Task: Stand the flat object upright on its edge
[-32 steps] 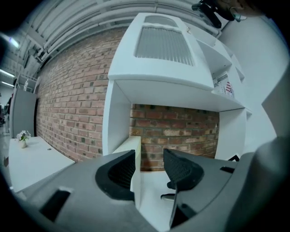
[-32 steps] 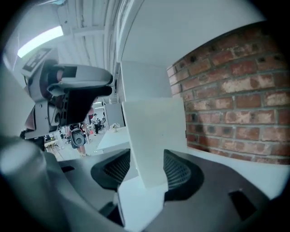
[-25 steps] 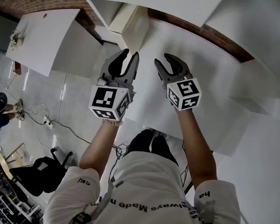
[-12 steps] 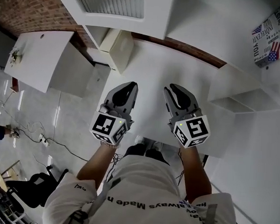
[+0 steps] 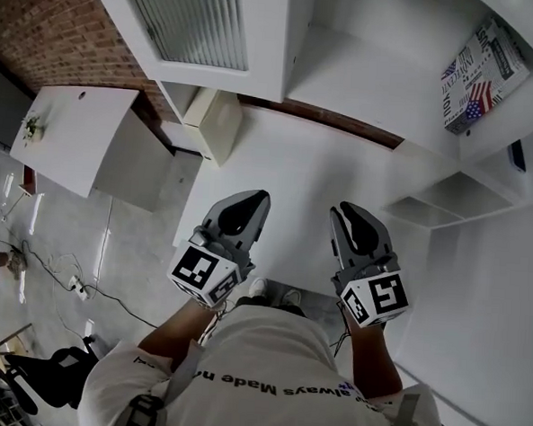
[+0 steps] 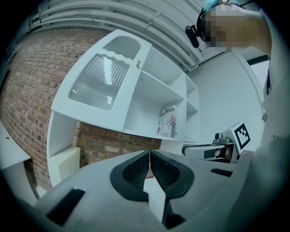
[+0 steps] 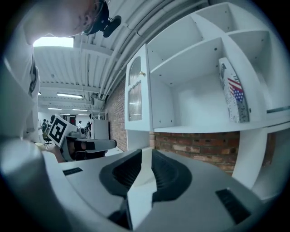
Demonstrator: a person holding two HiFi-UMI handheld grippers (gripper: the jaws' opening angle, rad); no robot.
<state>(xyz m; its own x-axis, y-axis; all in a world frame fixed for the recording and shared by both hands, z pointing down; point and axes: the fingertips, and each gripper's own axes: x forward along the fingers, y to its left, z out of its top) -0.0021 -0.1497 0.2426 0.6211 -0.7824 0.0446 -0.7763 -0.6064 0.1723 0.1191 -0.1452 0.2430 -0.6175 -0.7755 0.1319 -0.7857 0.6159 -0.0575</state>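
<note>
The flat object is a thin box (image 5: 484, 75) printed with a flag pattern. It leans upright in a shelf compartment at the upper right, and shows in the left gripper view (image 6: 166, 122) and the right gripper view (image 7: 234, 93). My left gripper (image 5: 260, 196) hovers over the near edge of the white desk (image 5: 297, 155), shut with nothing between its jaws (image 6: 149, 154). My right gripper (image 5: 343, 208) hovers beside it. Its jaws (image 7: 146, 152) are closing, a narrow slit remains, and nothing is between them. Both grippers are far from the box.
A white shelf unit (image 5: 409, 90) stands over the desk, with a ribbed-glass cabinet door (image 5: 193, 18) at its left. A cream box (image 5: 213, 123) sits at the desk's left end. Another white table (image 5: 69, 132) and floor cables (image 5: 73, 286) lie to the left.
Both grippers have drawn back toward the person's body and their jaws have closed from open. The head view has tilted up, bringing the shelf and the flag-printed box into sight.
</note>
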